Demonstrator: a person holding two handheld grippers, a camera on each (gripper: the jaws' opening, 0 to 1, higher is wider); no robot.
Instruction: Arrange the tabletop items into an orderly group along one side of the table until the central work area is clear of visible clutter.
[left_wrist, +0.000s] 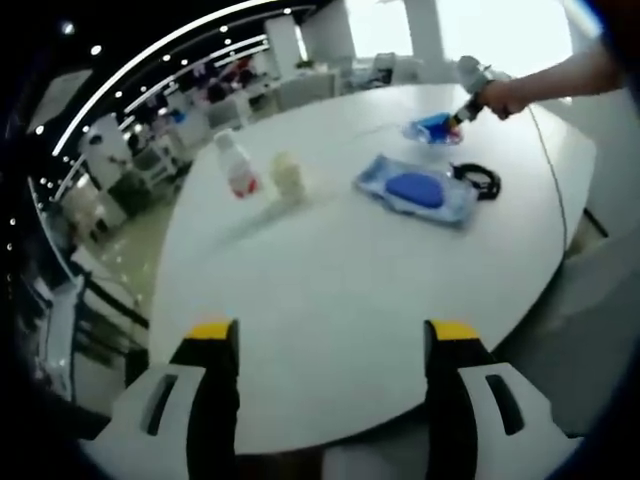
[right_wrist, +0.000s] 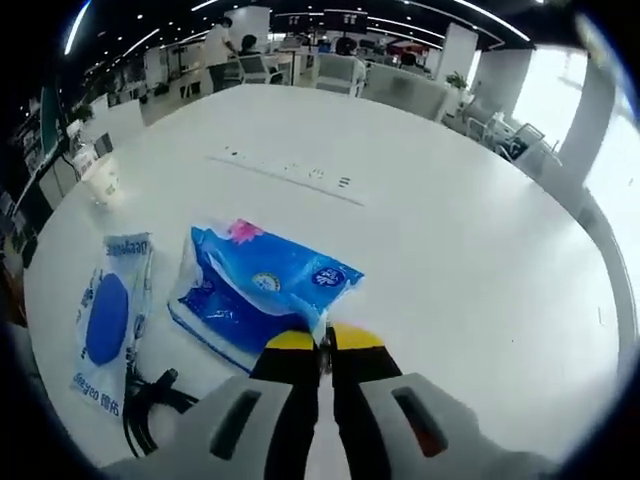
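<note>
The left gripper (left_wrist: 325, 345) is hovering over the near edge of the white table (left_wrist: 330, 280), its yellow-tipped jaws standing wide apart with nothing between them. Far across the table, the right gripper (left_wrist: 462, 115) is reaching in, held by a hand (left_wrist: 498, 97). In the right gripper view, the right gripper (right_wrist: 322, 340) is pinching the near edge of a blue tissue pack (right_wrist: 255, 290), its jaws closed together on the wrapper. The pack is lying flat on the table (right_wrist: 420, 230). Just beside it, a wipes pouch (right_wrist: 108, 315) with a blue oval lid is lying flat too, and a black cable (right_wrist: 150, 405) is curling near the pouch's end. In the left gripper view, a bottle (left_wrist: 236, 165) and a pale jar (left_wrist: 287, 177) are standing upright side by side, well apart from the pouch (left_wrist: 418, 188) and the pack (left_wrist: 432, 128).
</note>
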